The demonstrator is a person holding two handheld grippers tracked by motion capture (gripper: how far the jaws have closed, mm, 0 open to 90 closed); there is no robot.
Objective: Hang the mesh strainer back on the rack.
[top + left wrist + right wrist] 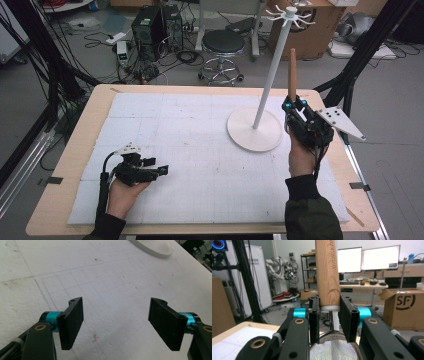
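A: Where is the strainer point(333, 350) right now?

B: In the right gripper point(329, 320), held above the right side of the surface point(70, 165), just beside the white hook stand point(272, 70). The fingers point(314, 320) are clamped on the base of its wooden handle point(327, 272), where a pale collar meets the metal stem.

A: Which way does it point?

B: Its long axis runs close to vertical. In the high view the handle point(292, 75) rises from the right gripper point(295, 107) like a tapered stick, tip upward, alongside the stand's pole. In the right gripper view the mesh bowl sits at the bottom, below the fingers, so the bowl end is down and the handle end is up.

A: And the other hand?

B: The left gripper point(162, 170) lies low over the white foam mat point(200, 165) at the near left, well apart from the strainer. In the left gripper view its fingers point(72, 322) stand wide apart with nothing between them, pointing across the mat toward the stand's round base point(155, 247).
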